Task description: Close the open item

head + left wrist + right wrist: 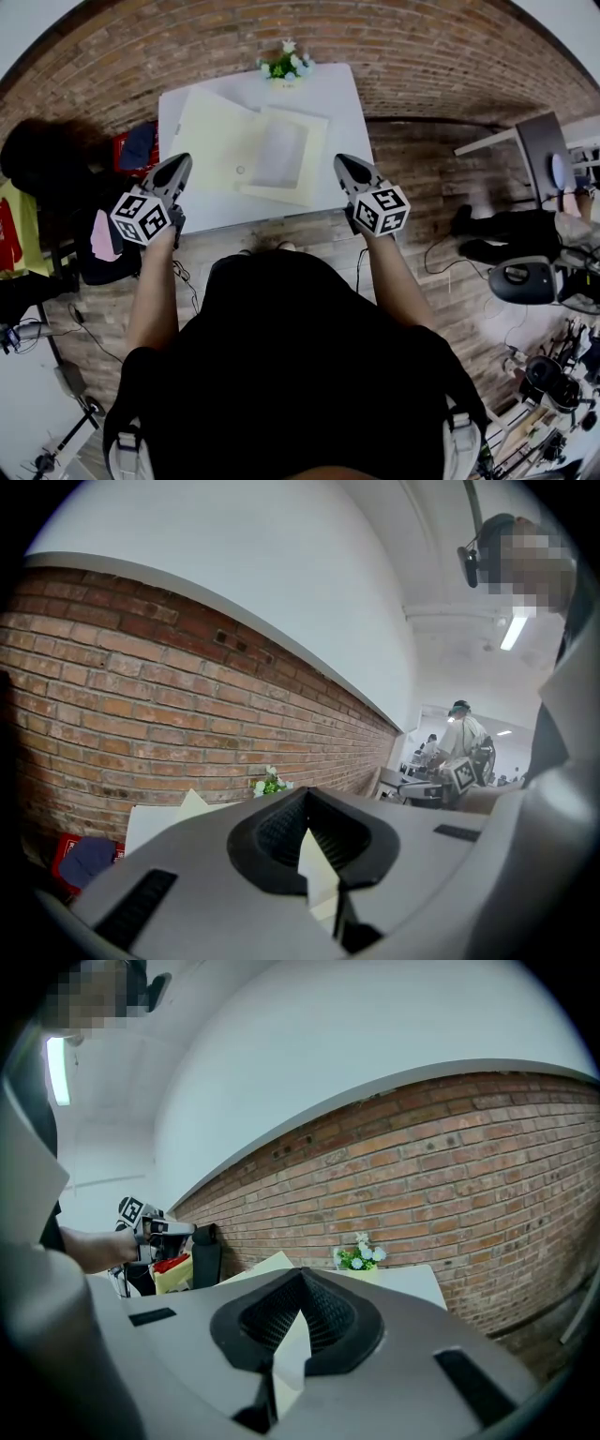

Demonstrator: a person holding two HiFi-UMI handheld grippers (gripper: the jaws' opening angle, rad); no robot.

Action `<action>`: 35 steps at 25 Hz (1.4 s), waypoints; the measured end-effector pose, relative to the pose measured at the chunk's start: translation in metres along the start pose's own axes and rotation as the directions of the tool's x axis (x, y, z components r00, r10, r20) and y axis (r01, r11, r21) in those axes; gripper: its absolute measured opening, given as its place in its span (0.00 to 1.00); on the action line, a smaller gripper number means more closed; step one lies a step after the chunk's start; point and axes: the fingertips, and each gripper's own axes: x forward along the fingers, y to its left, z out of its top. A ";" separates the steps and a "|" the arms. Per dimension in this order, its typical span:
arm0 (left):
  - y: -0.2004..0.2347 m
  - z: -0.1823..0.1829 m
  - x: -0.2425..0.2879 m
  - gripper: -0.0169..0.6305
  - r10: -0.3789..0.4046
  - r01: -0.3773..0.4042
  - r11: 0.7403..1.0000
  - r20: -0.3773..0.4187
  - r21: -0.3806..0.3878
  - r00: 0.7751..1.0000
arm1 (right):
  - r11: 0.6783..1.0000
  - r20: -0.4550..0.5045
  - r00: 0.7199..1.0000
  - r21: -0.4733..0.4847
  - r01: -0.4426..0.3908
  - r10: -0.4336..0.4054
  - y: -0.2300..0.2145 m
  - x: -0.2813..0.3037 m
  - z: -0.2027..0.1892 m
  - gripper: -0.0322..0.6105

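Observation:
A cream flat box [279,157] lies open on the white table [337,105], its lid [208,141] folded out to the left. My left gripper [179,162] hovers over the table's front left edge, just left of the lid, shut and empty. Over the front right edge, to the right of the box, my right gripper [341,161] is also shut on nothing. In the left gripper view the left gripper [305,796] has its jaws closed to a point, with a cream corner of the box [193,803] behind them. The right gripper [300,1275] looks the same in its own view.
A small pot of flowers [286,66] stands at the table's far edge. Dark bags [52,164] and a red thing [125,150] sit left of the table. Another table [530,141] and equipment [525,277] are at the right. A brick wall [141,705] runs behind.

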 end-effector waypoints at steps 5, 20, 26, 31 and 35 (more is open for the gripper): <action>0.007 -0.001 -0.009 0.04 0.023 -0.023 1.000 0.007 -0.010 1.000 | 1.000 -0.014 1.000 -0.008 -0.015 0.015 0.006 0.006 0.000 0.08; 0.049 -0.010 -0.018 0.04 0.067 -0.068 0.997 -0.031 -0.027 0.997 | 1.000 -0.030 1.000 -0.010 -0.003 0.002 0.012 0.030 0.005 0.08; 0.071 -0.007 -0.018 0.04 0.086 -0.087 0.996 -0.035 -0.032 0.996 | 1.000 -0.040 0.999 -0.008 0.001 -0.001 0.017 0.042 0.008 0.08; 0.091 -0.010 -0.019 0.04 0.115 -0.117 0.992 -0.041 -0.044 0.992 | 1.000 -0.059 0.998 -0.016 -0.002 0.001 0.021 0.052 0.006 0.08; 0.108 -0.019 -0.022 0.04 0.140 -0.143 0.988 -0.060 -0.056 0.988 | 1.000 -0.070 0.998 -0.019 -0.002 0.000 0.024 0.059 0.006 0.08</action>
